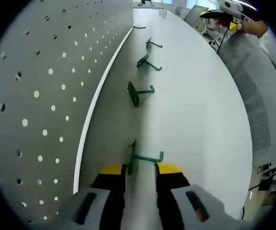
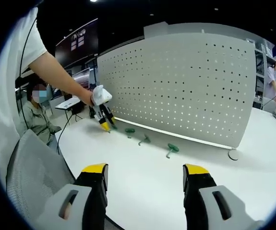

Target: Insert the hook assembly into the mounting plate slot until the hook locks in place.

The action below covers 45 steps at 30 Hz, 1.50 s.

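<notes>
Four green hooks lie in a row on the white table (image 1: 200,110) along the foot of the pegboard (image 1: 37,96). In the left gripper view, we have our left claw (image 1: 141,168) spread, its yellow tips either side of the nearest hook (image 1: 142,157), close but not clearly clamped. The next hook (image 1: 137,92) sits further on. In the right gripper view, our right claw (image 2: 145,173) hangs wide and empty above the table, well apart from the hooks.
</notes>
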{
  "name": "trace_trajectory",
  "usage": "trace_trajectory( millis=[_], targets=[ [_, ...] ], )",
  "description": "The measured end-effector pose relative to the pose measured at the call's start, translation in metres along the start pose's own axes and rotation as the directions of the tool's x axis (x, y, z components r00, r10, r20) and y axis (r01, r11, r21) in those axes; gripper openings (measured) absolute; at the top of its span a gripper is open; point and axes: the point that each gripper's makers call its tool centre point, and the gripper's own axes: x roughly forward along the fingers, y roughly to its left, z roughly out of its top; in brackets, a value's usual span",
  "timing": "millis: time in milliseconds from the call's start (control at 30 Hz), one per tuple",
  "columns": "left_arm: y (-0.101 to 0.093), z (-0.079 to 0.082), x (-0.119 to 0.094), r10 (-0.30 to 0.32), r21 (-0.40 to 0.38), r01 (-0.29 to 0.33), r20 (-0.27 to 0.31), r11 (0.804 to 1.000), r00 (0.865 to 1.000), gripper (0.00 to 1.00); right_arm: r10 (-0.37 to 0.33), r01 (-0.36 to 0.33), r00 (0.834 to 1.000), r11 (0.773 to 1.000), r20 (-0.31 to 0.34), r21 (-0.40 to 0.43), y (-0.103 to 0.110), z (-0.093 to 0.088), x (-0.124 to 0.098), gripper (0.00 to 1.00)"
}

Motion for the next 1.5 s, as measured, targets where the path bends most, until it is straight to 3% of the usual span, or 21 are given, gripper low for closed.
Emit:
trace_trajectory(
  millis=[400, 567, 1067, 1500],
  targets=[
    [0.003, 0.000, 0.000, 0.045, -0.019, -0.045, -0.006, 0.999, 0.999, 0.06, -0.010, 0.010, 1.000, 1.000, 0.013, 0.002, -0.002, 0.002, -0.001, 0.61],
    [0.004, 0.000, 0.000, 0.060, -0.045, -0.060, -0.010, 0.997, 0.998, 0.04, -0.011, 0.011, 1.000, 1.000, 0.018, 0.015, -0.003, 0.003, -0.002, 0.61],
    [0.005, 0.000, 0.000, 0.084, 0.017, -0.085, 0.014, 0.996, 0.996, 0.02, -0.010, 0.010, 1.000, 1.000, 0.017, 0.008, -0.003, 0.003, -0.001, 0.61],
    [0.007, 0.008, -0.013, 0.145, -0.075, -0.136, 0.130, 0.988, 0.981, 0.01, -0.005, 0.005, 1.000, 1.000, 0.014, 0.001, -0.001, 0.004, -0.001, 0.61]
  ],
)
